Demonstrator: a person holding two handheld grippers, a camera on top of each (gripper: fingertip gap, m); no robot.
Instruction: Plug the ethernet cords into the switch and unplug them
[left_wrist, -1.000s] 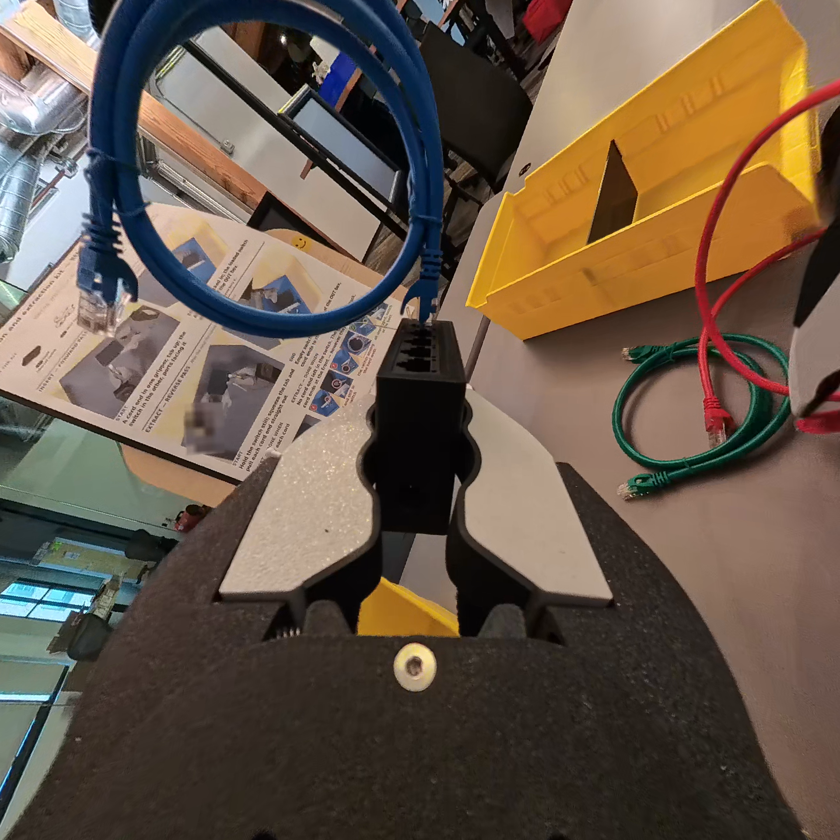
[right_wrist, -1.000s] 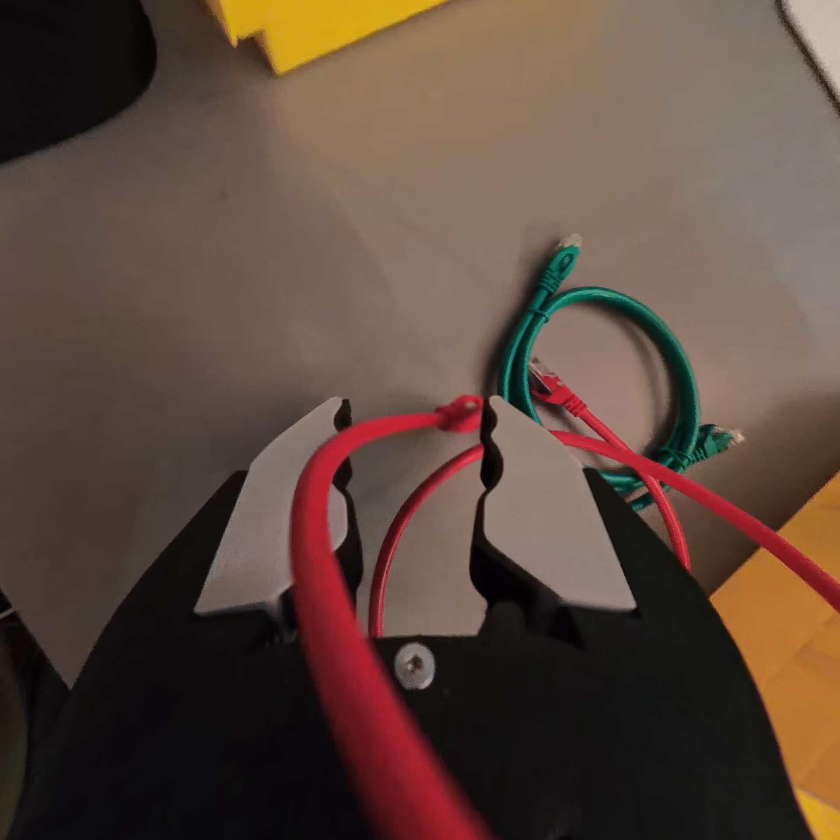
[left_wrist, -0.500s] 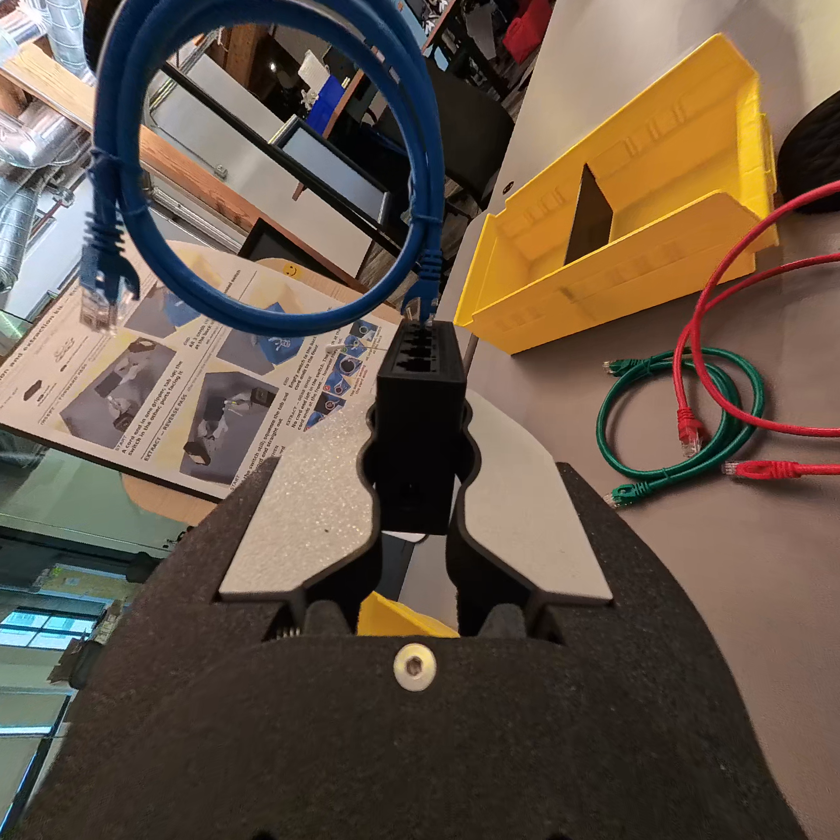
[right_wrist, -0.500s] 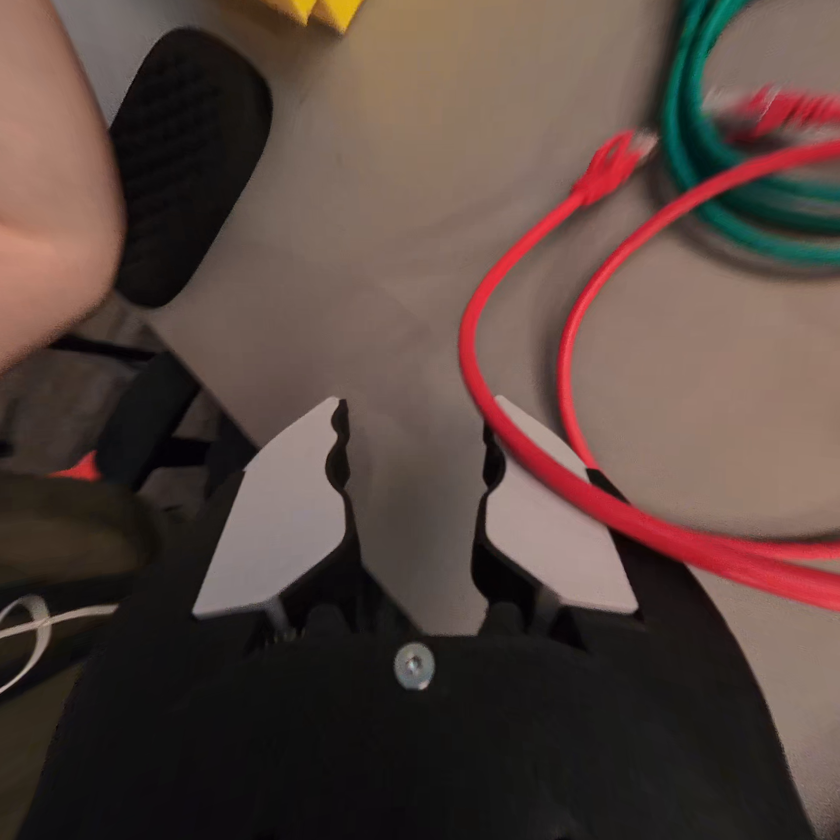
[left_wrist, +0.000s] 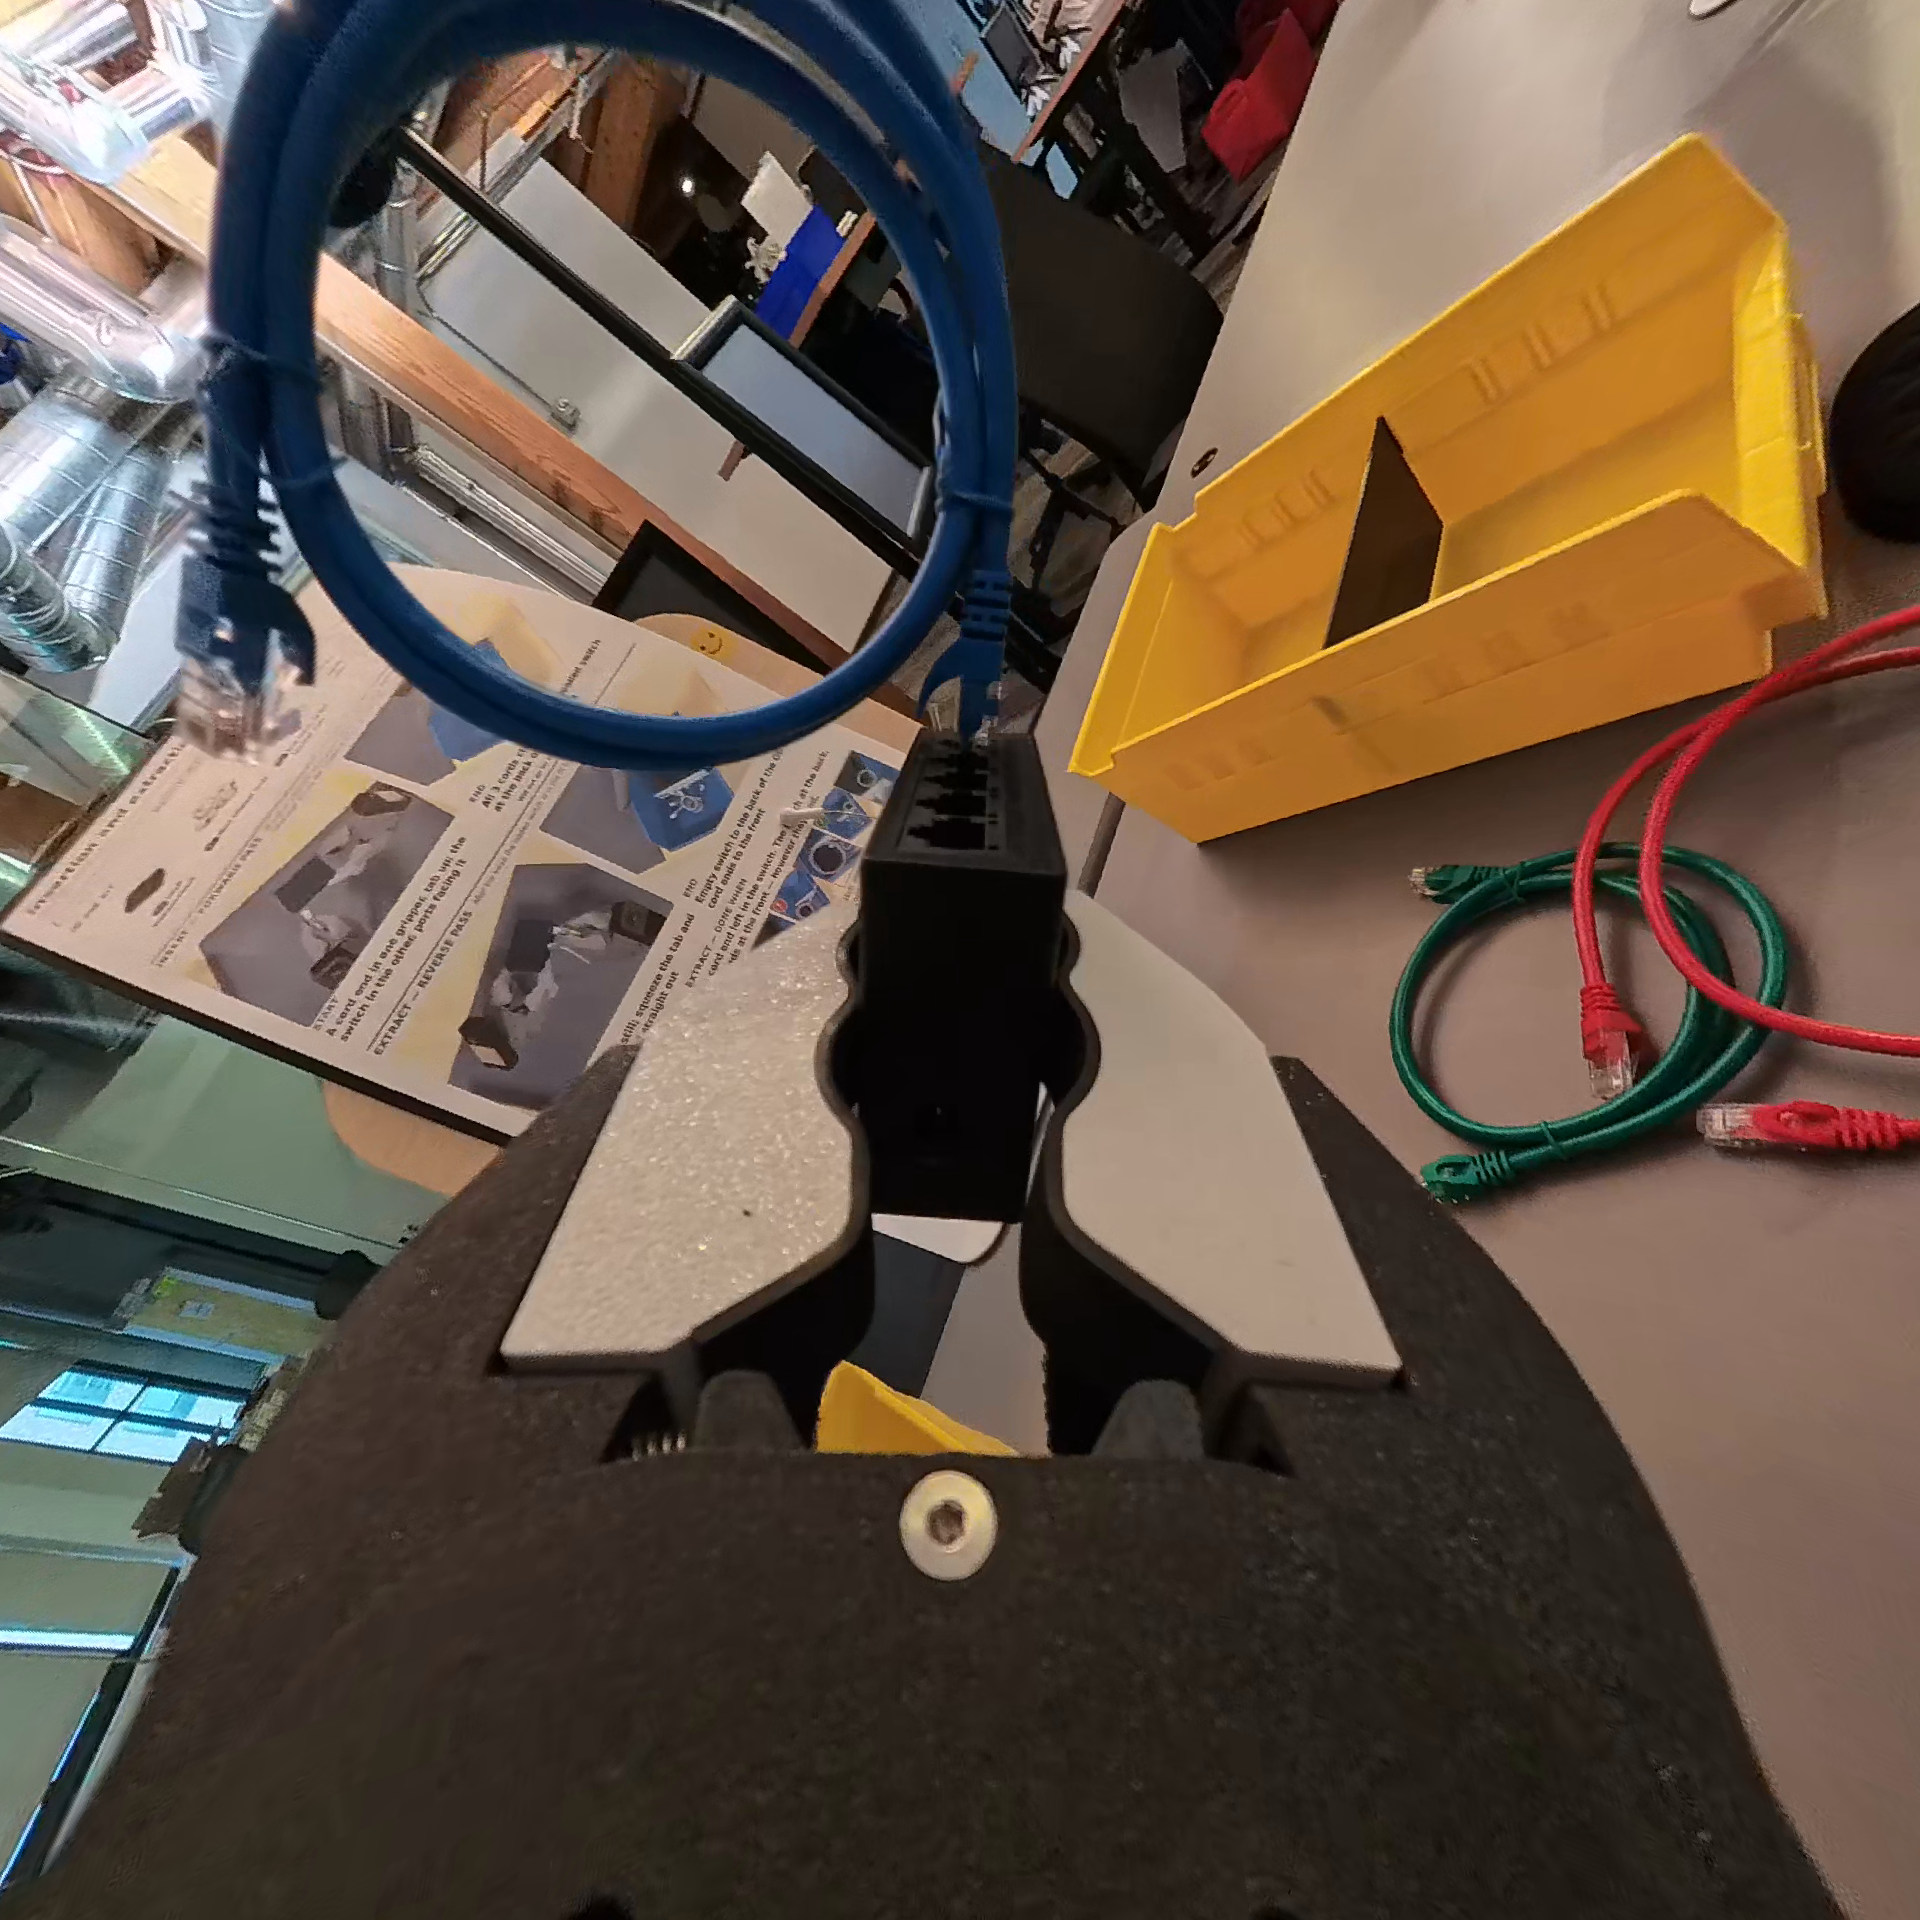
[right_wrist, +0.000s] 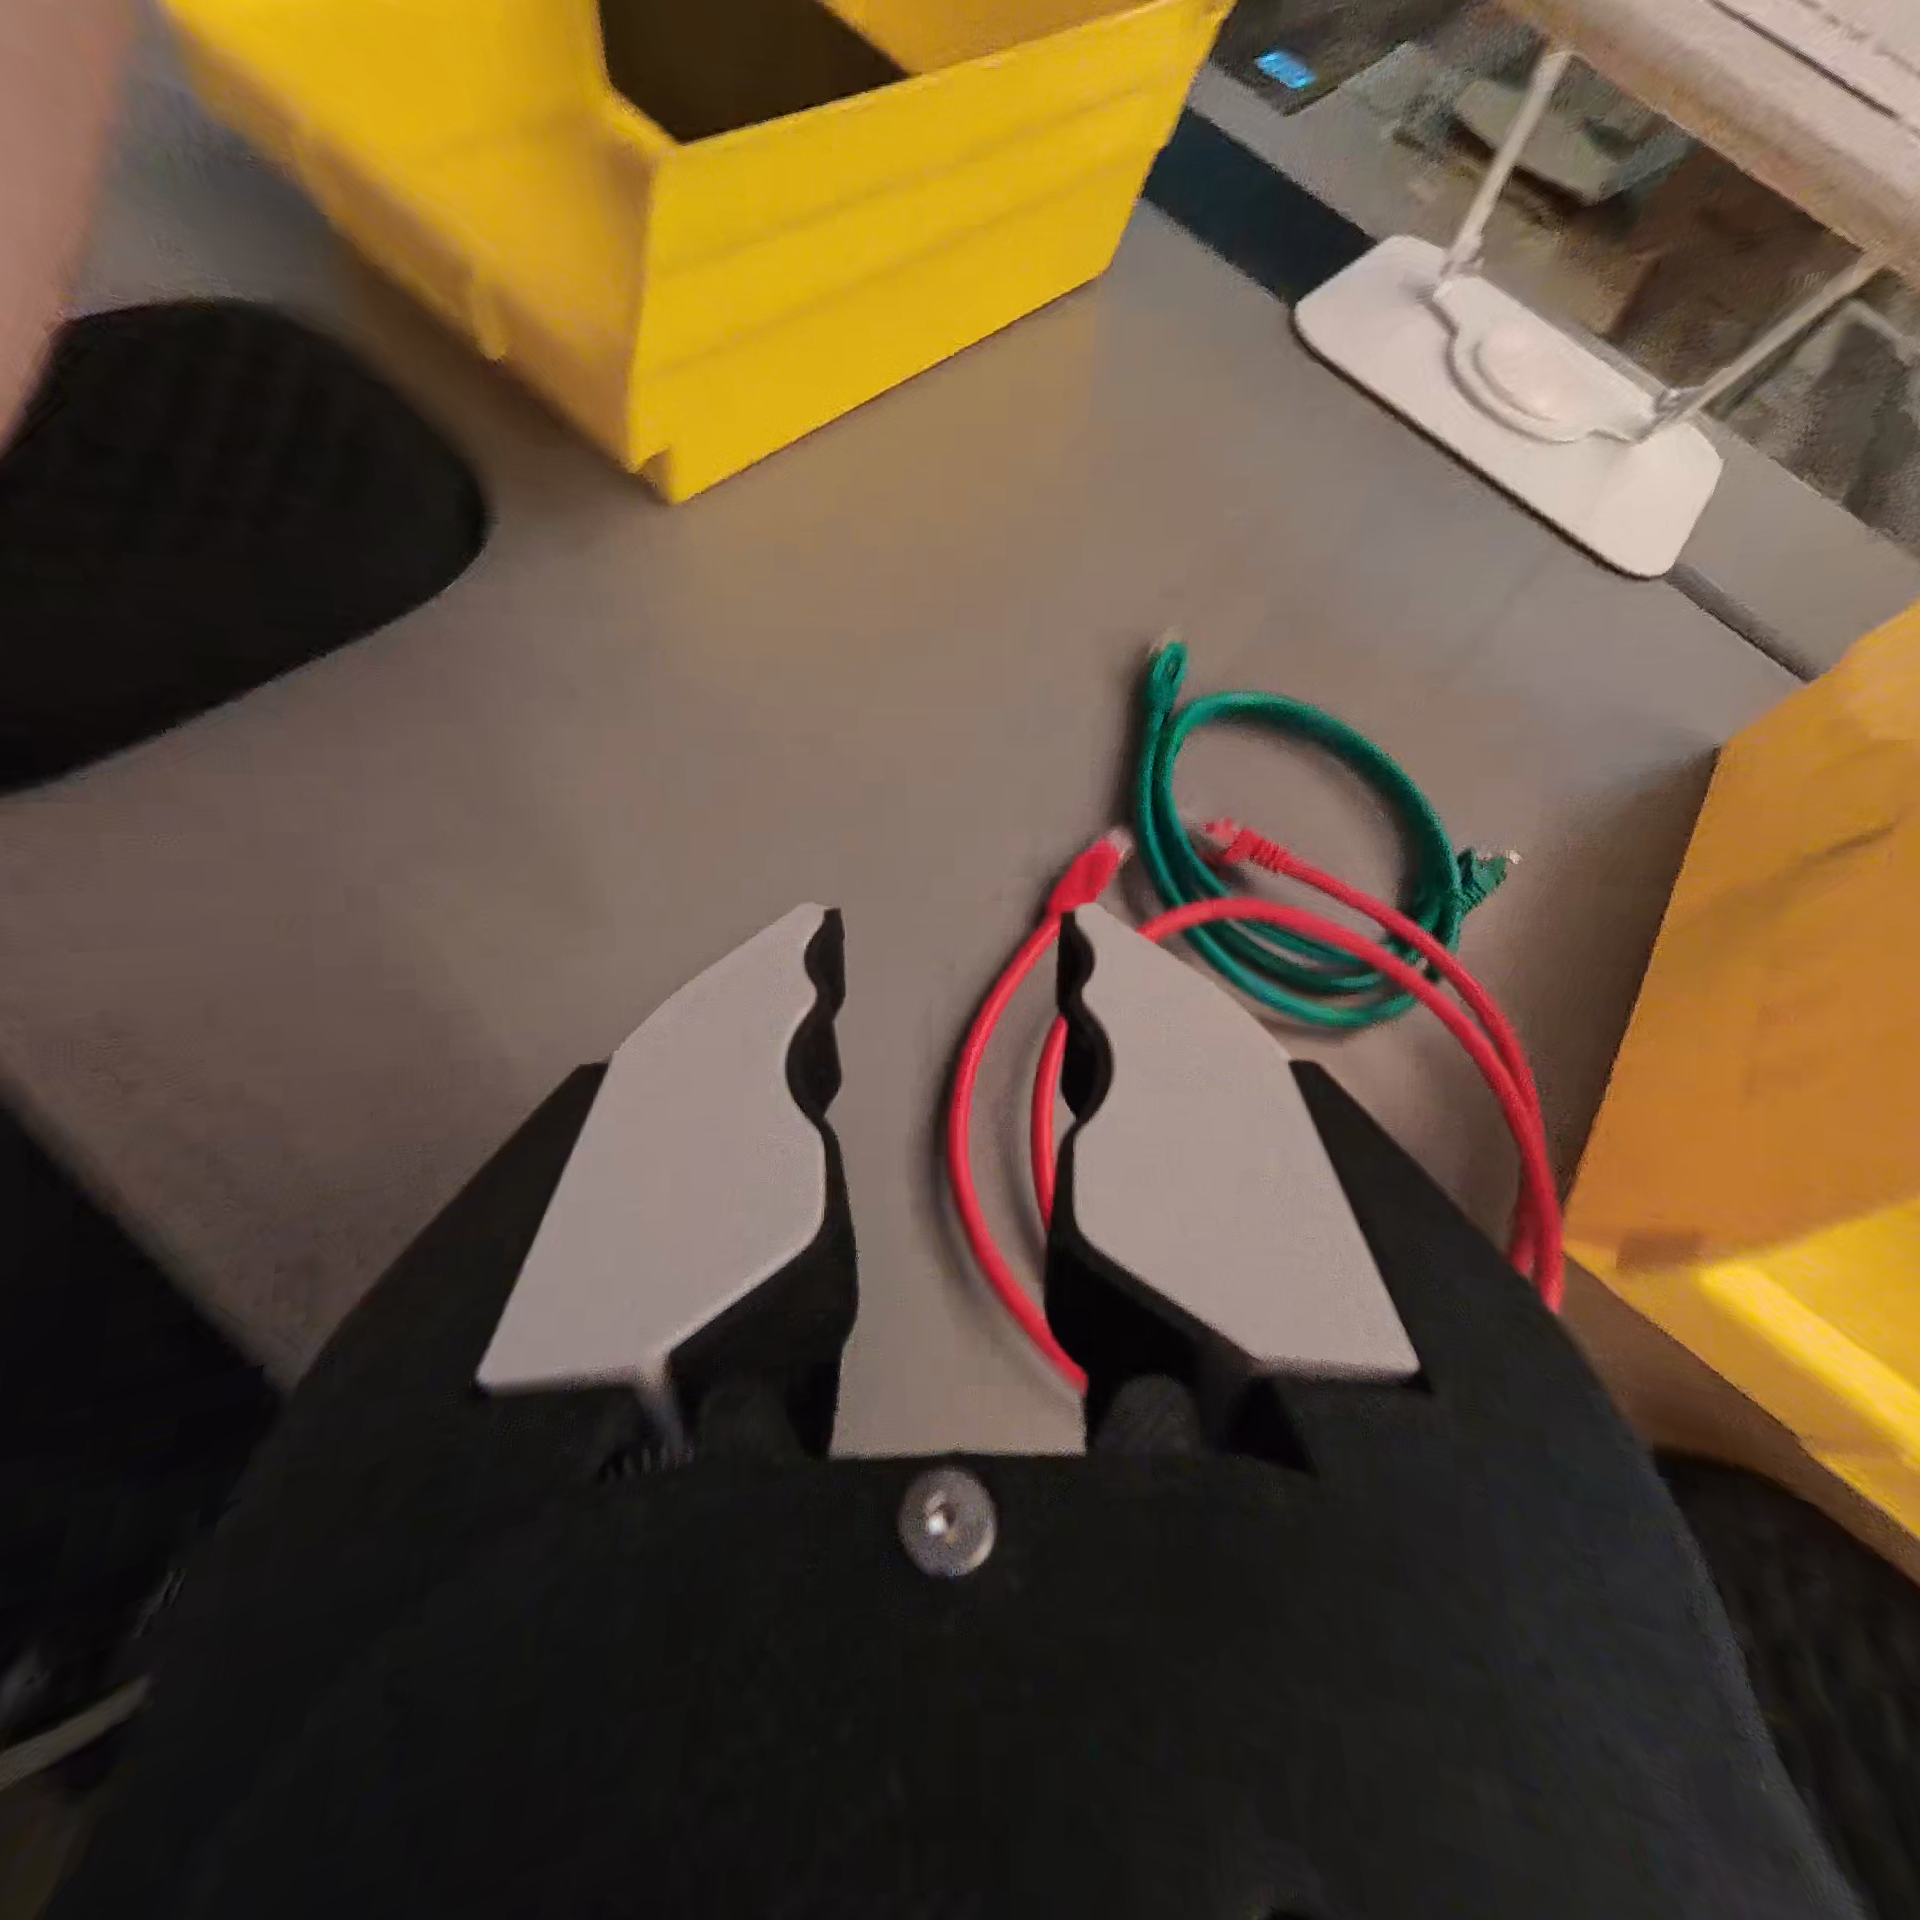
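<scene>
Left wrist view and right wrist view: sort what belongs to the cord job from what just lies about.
Job: switch in left gripper; blue cord plugged in; red cord; green cord; open right gripper.
Lying about: yellow bin; instruction sheet; white stand.

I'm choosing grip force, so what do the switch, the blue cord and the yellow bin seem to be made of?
The switch: matte black, hard-edged casing, probably plastic. The blue cord: smooth, bendy jacket, likely rubbery plastic, with a clear plug at its free end. The yellow bin: glossy, with moulded ribs, so likely rigid plastic.
</scene>
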